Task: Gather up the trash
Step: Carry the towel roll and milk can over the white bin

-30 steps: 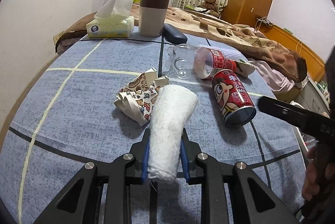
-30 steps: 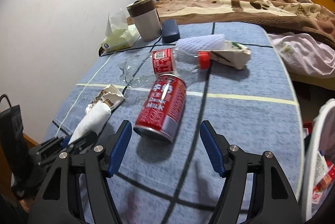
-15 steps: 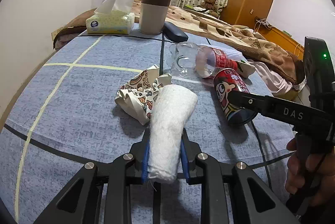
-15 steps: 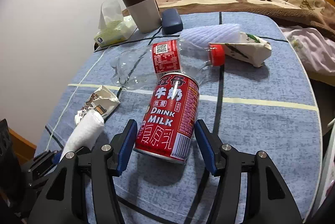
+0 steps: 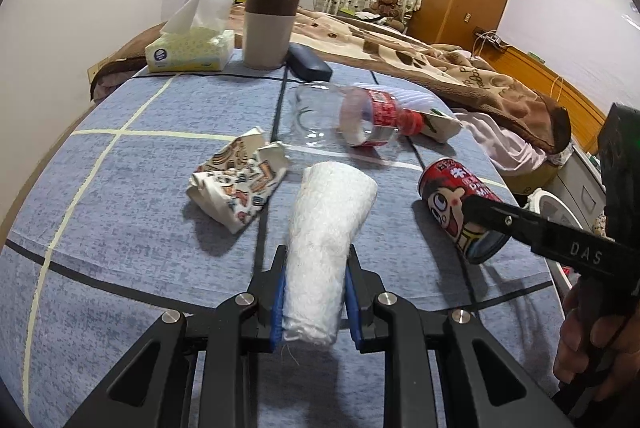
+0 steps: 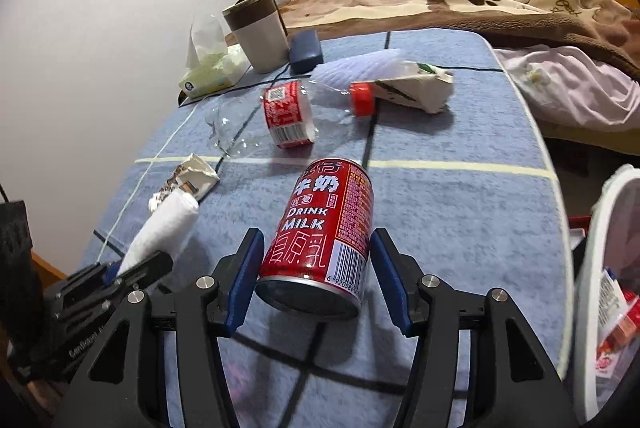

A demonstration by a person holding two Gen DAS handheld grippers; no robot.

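Observation:
My left gripper (image 5: 316, 256) is shut on a rolled white paper towel (image 5: 332, 212), which sticks out forward over the blue checked tablecloth (image 5: 120, 188). A red milk can (image 6: 332, 224) lies on its side between the blue pads of my right gripper (image 6: 318, 240). The jaws are closing and the pads touch both sides of the can. From the left wrist, a right finger (image 5: 520, 224) crosses the can (image 5: 452, 196). Crumpled patterned paper (image 5: 236, 184), a clear bottle with a red label (image 6: 288, 112) and a flattened carton (image 6: 416, 88) lie further out.
A tissue box (image 5: 192, 48), a tall beige cup (image 5: 268, 28) and a dark case (image 5: 310, 64) stand at the table's far edge. A white bin (image 6: 600, 248) with wrappers inside sits off the table's right edge. A bed with a brown blanket (image 6: 480, 0) lies beyond.
My right gripper came forward around the red can and its jaws narrowed onto it. The can has shifted away from the bottle. The left gripper stayed put with the towel roll.

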